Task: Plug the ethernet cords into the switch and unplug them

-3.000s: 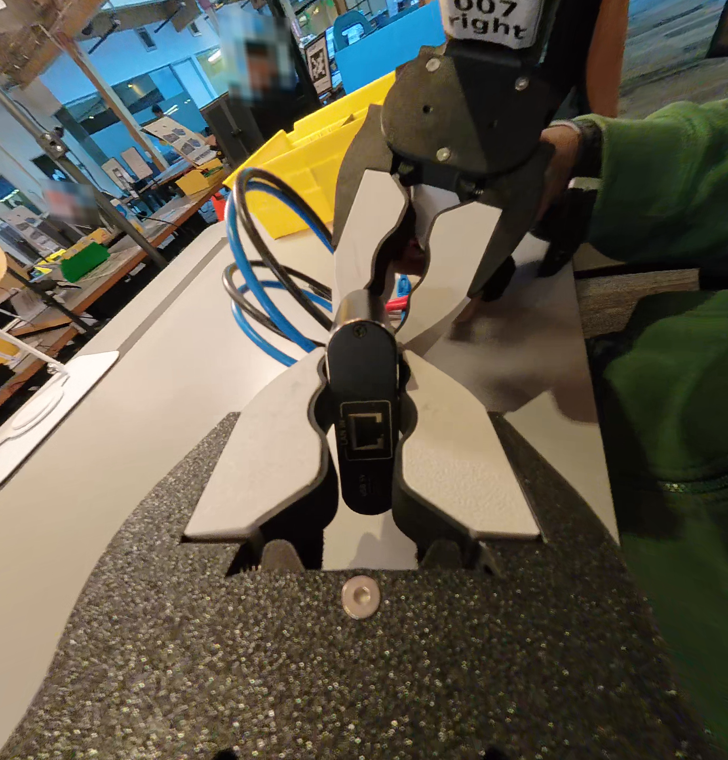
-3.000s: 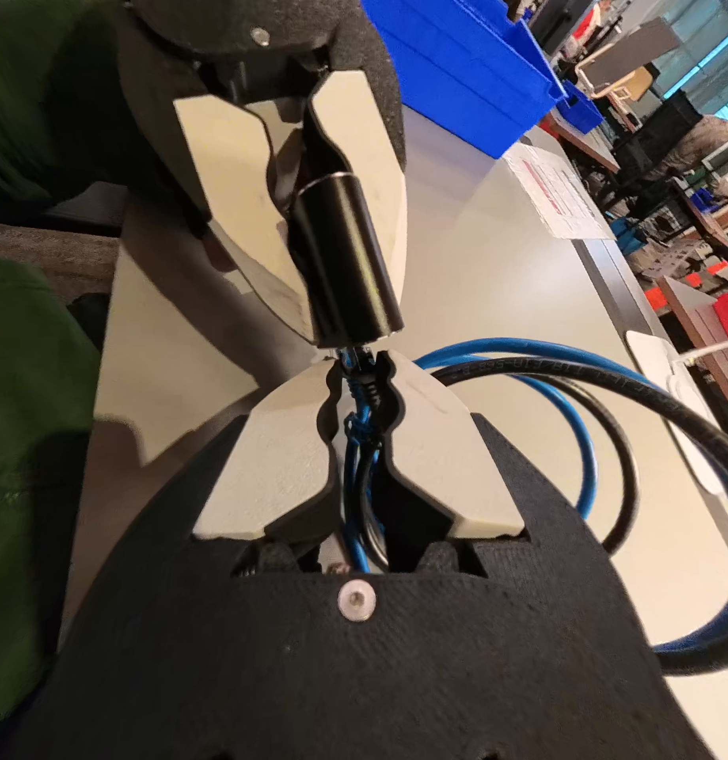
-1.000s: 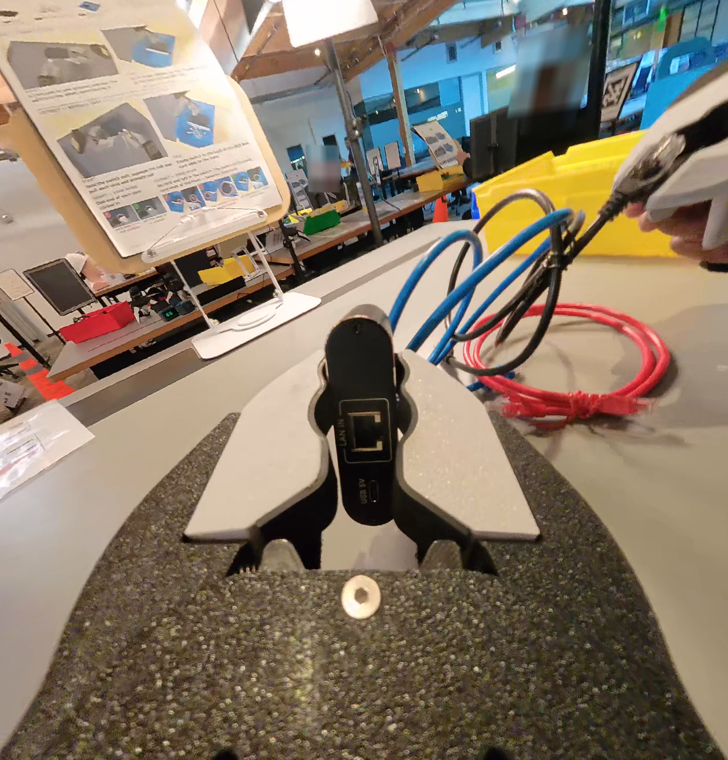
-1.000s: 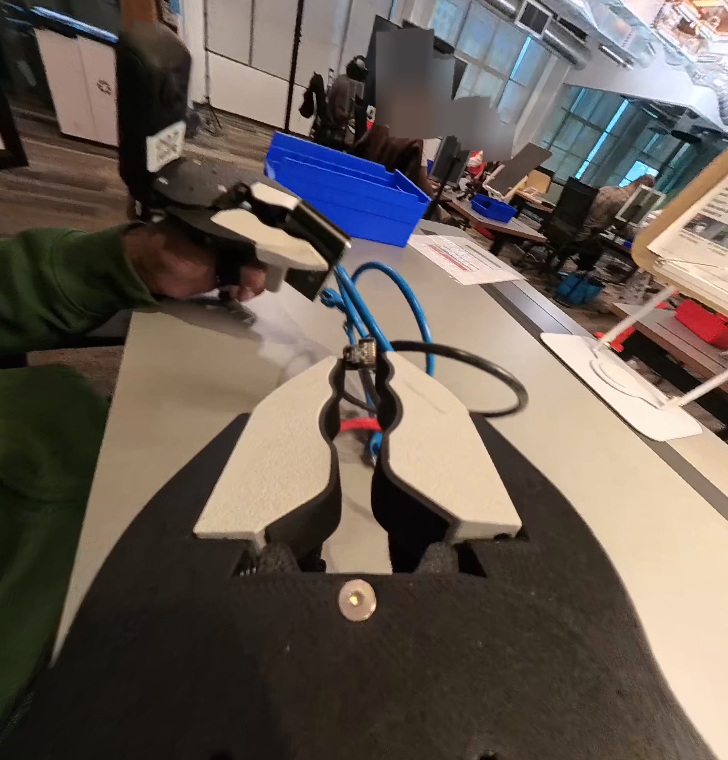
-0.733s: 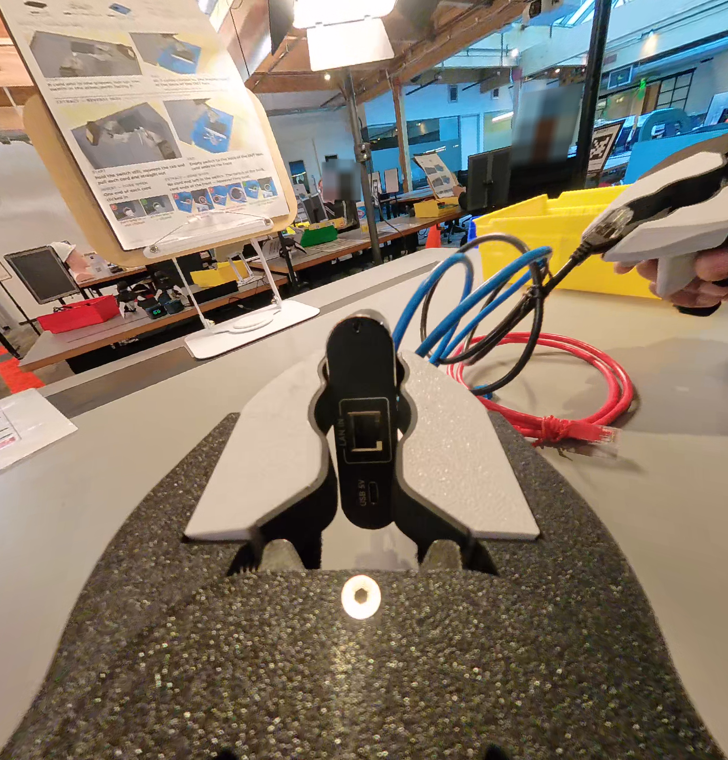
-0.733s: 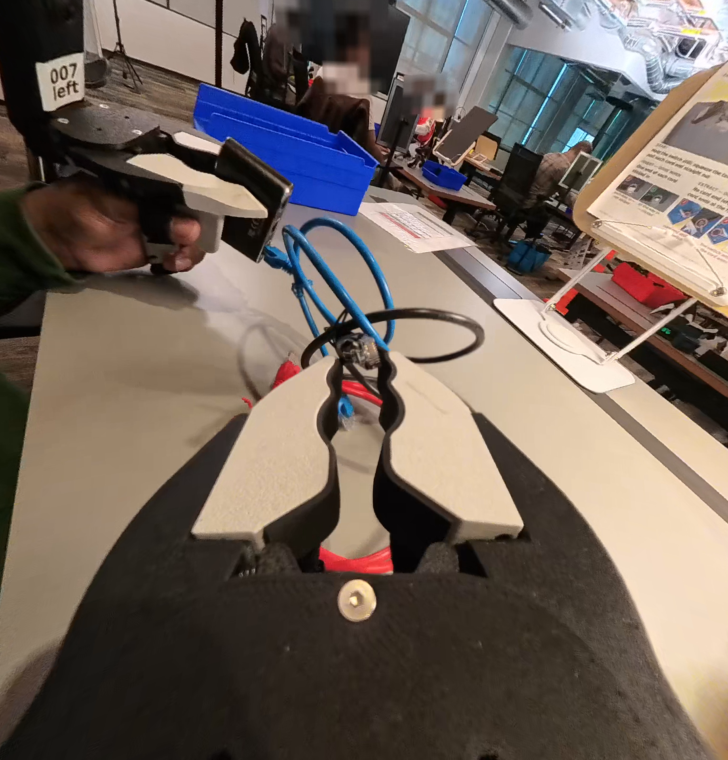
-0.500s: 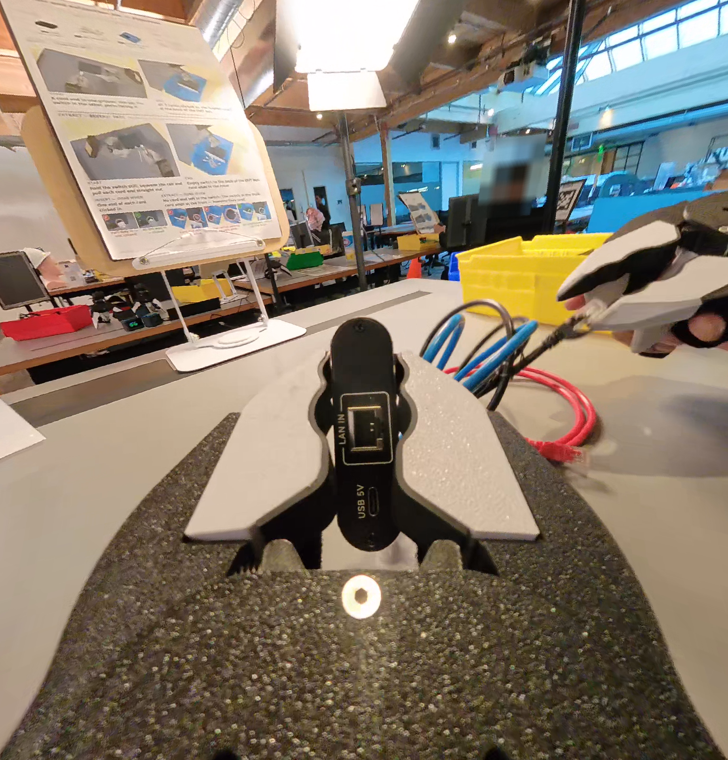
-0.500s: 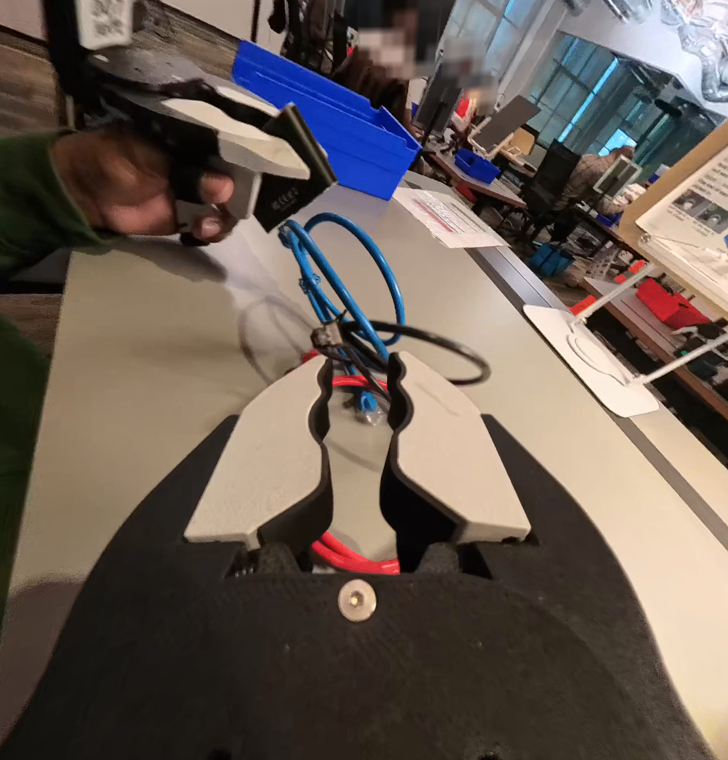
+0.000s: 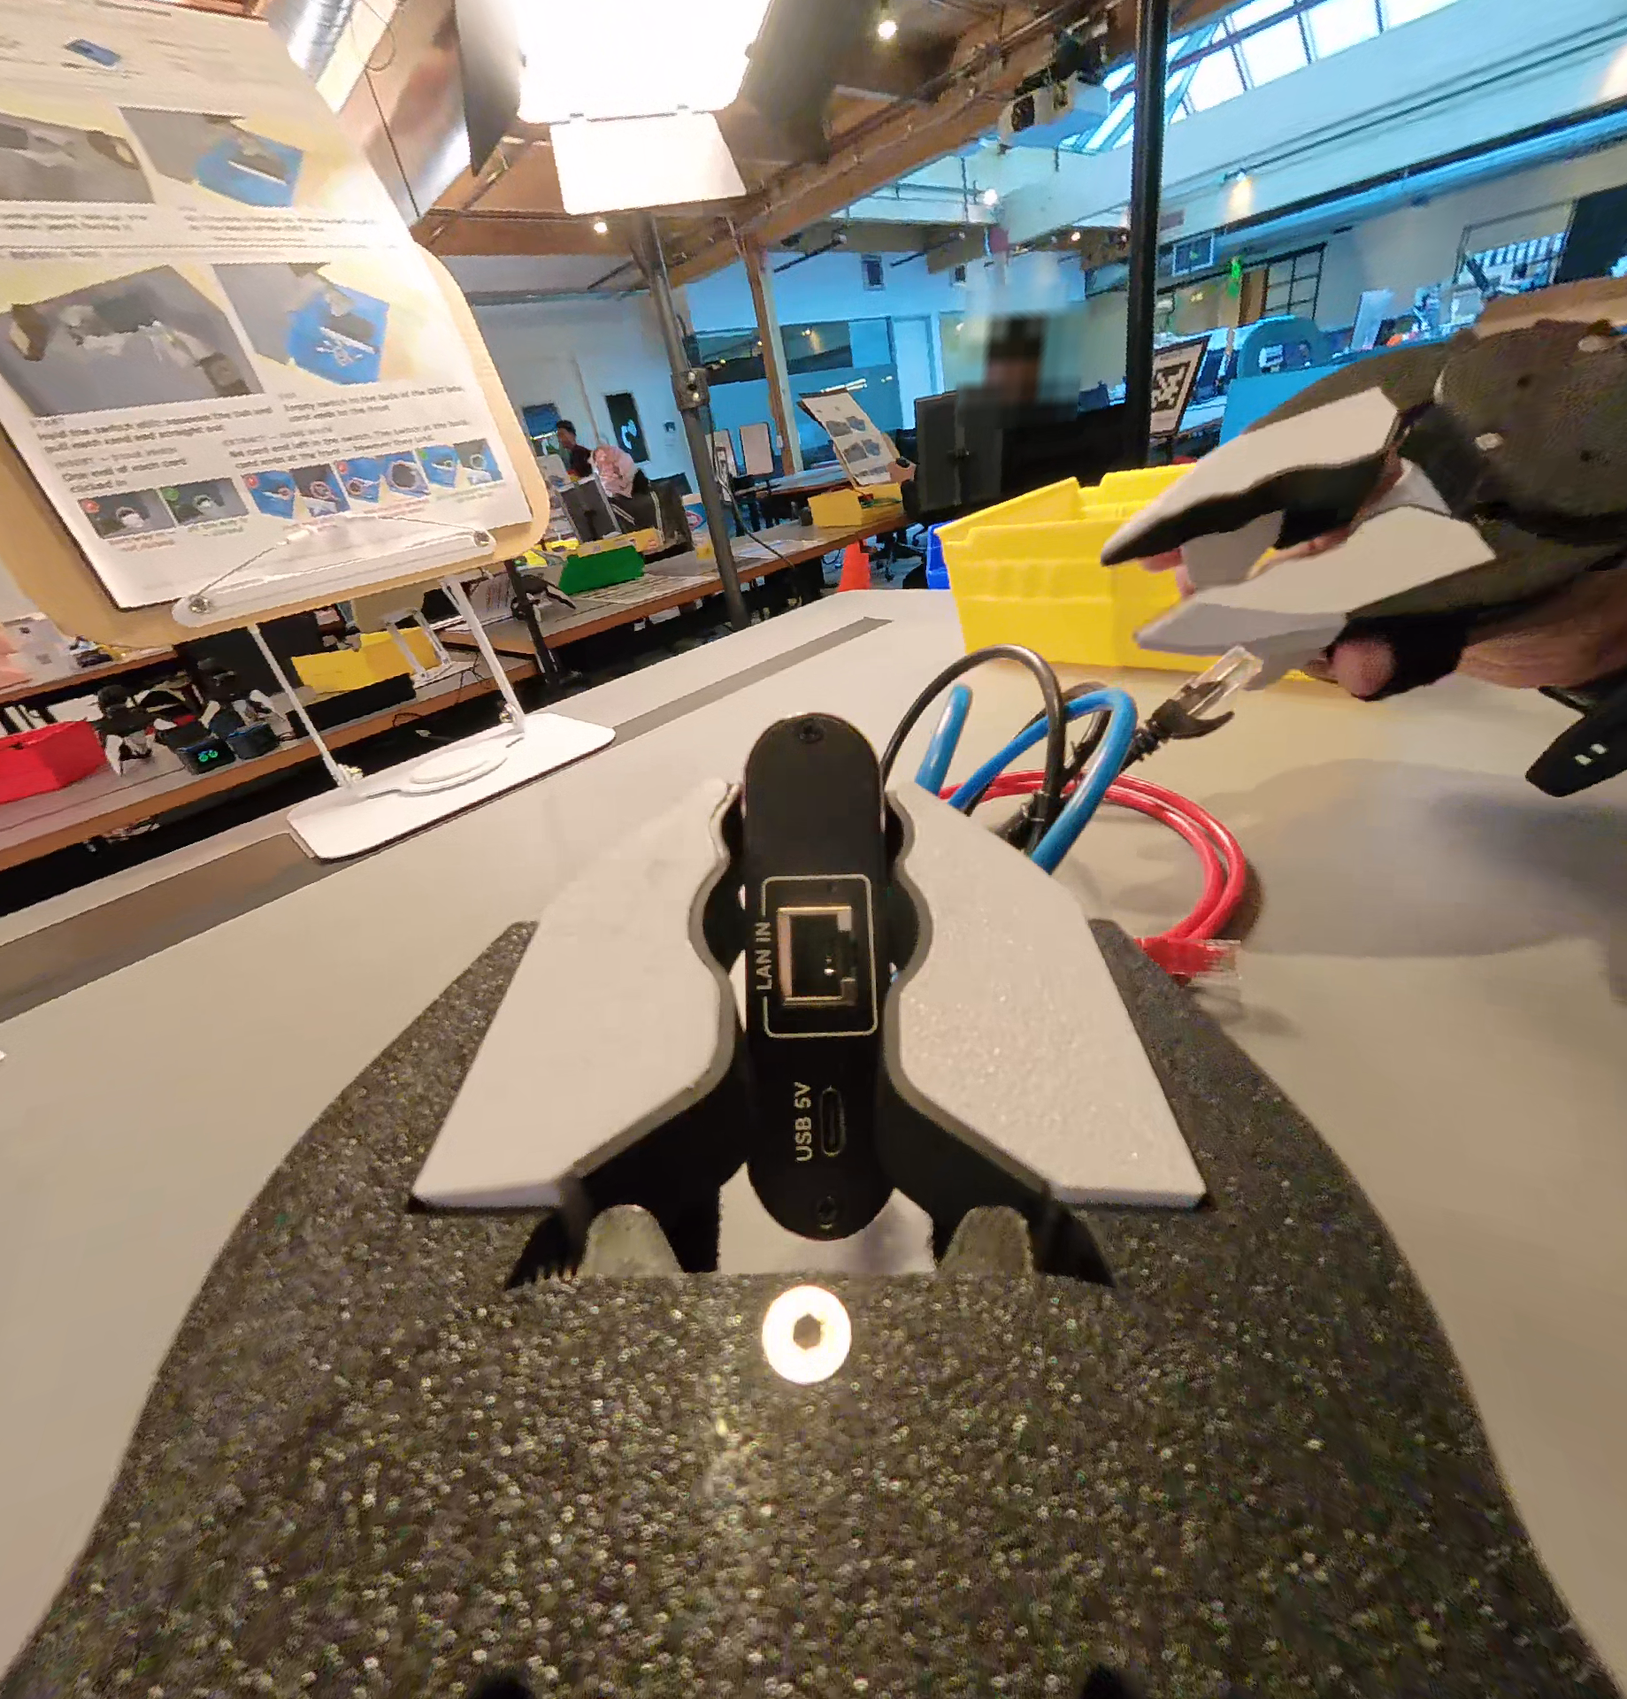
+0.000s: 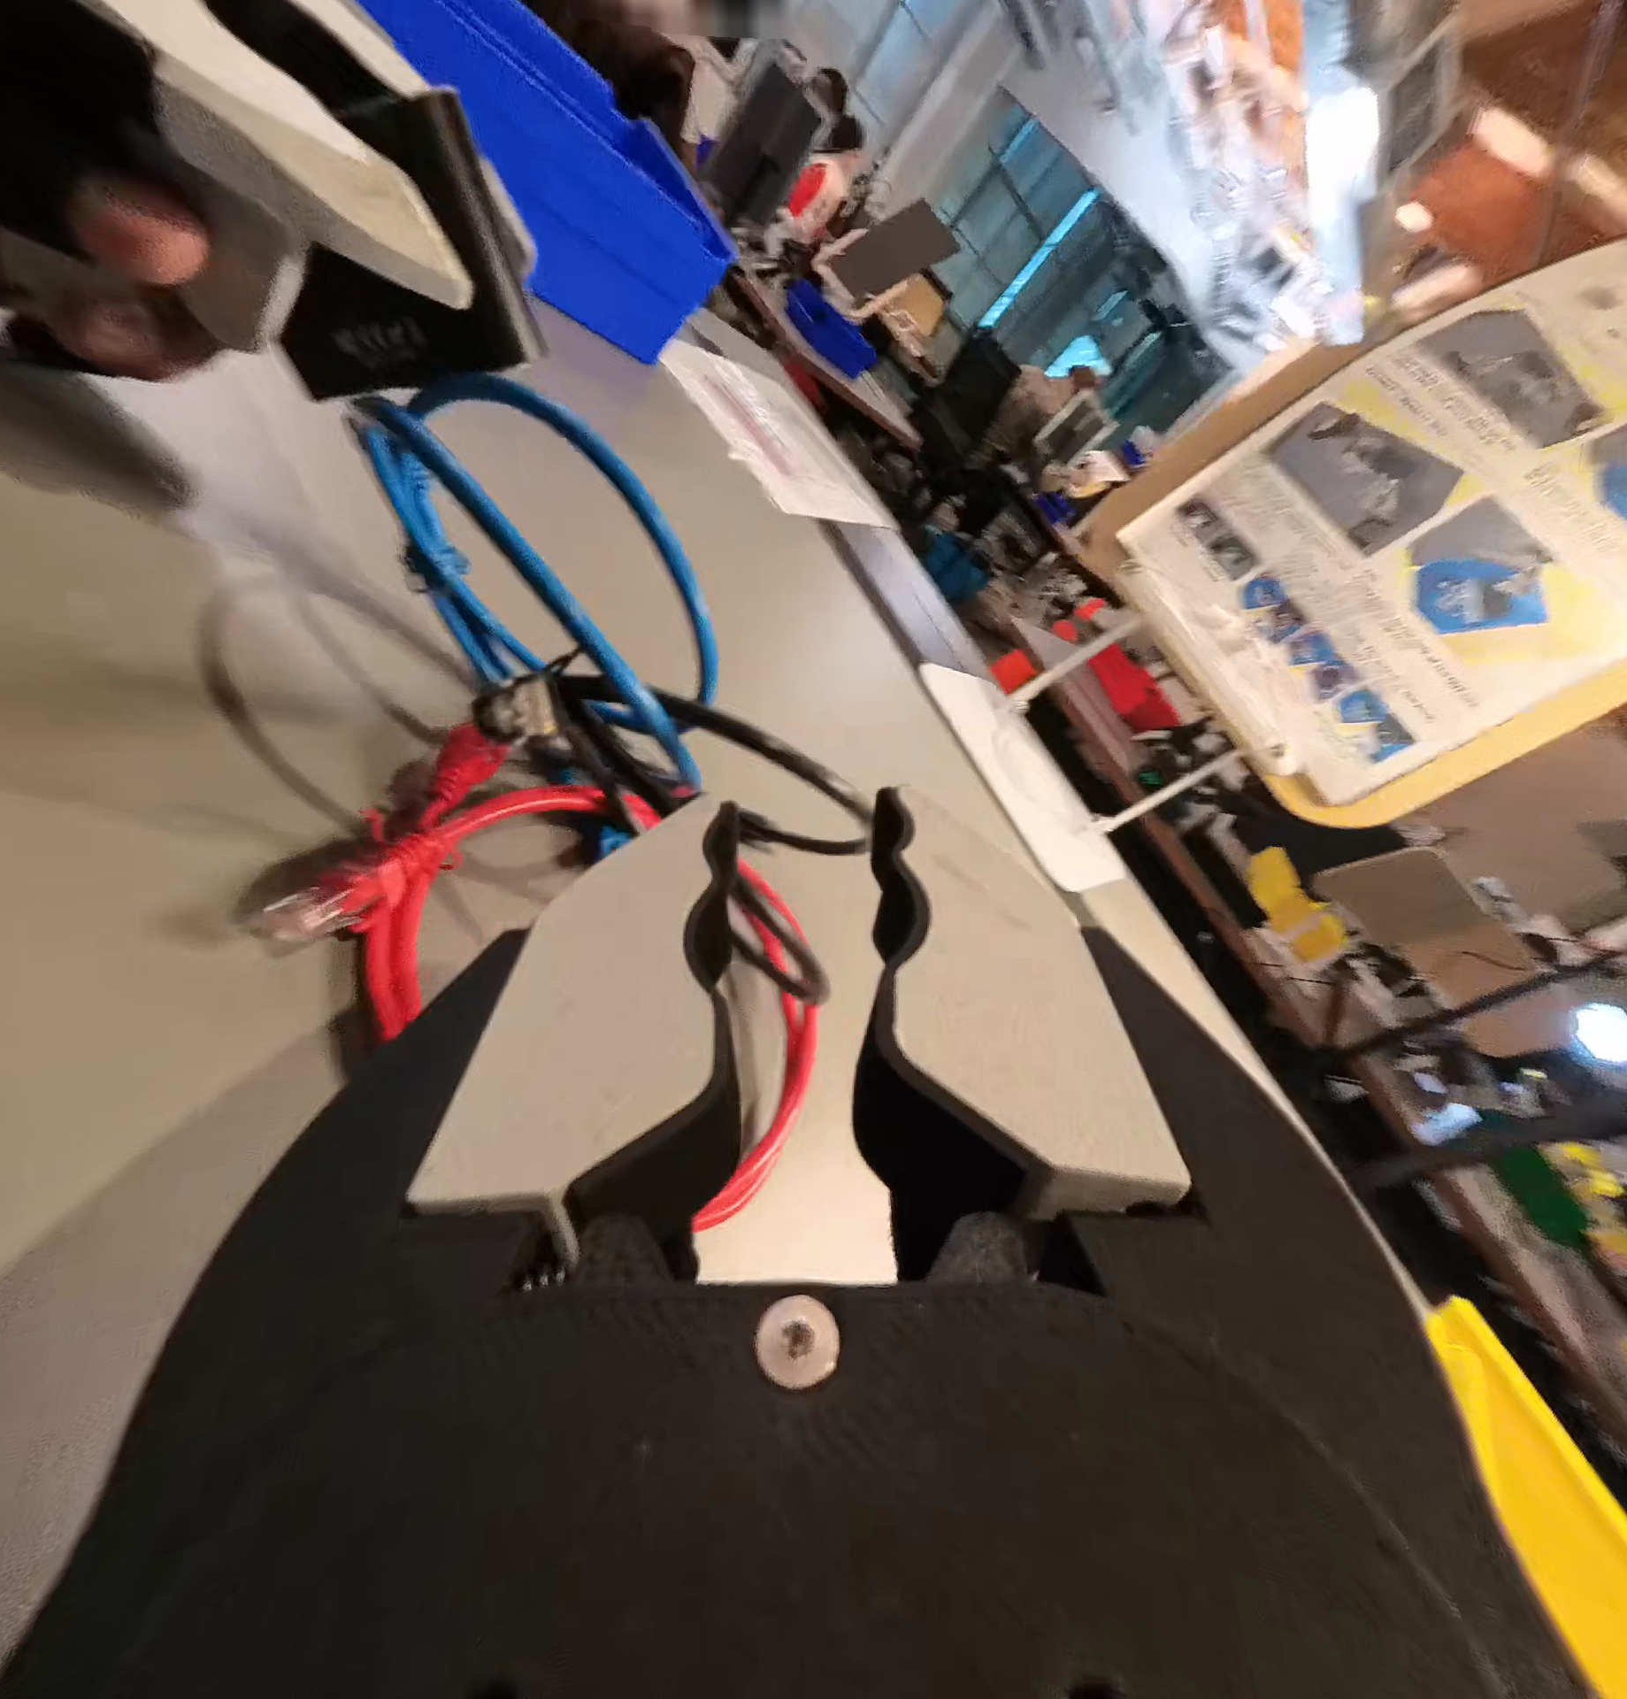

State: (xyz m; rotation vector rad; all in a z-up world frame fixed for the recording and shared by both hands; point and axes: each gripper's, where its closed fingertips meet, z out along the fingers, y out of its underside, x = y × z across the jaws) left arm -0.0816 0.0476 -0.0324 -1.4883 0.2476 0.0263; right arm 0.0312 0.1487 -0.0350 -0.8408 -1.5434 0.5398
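between the left gripper's (image 9: 809,809) clenched fingers, the small black oblong switch (image 9: 811,965) is sitting with its port empty. ahead of the released right gripper (image 10: 802,814), the black ethernet cord (image 10: 699,712) is tangling with the blue cord (image 10: 552,570) and red cord (image 10: 405,883), so a grab is risking the wrong plug.

Left gripper (image 9: 811,809): two flat, light-grey fingers (image 9: 607,1002) with wavy, scalloped inner edges and black undersides, widening back toward a speckled charcoal foam-textured body. A bright silver hex screw (image 9: 806,1333) sits centred just behind the finger roots.

Right gripper (image 10: 800,818): the same grey, scallop-edged fingers (image 10: 1002,1011) on a smooth matte black body, a dull silver screw (image 10: 796,1339) centred behind them. Seen beyond the left tongs, its body is dark with small screws, gripped by a hand (image 9: 1471,634) in a black fingerless glove.
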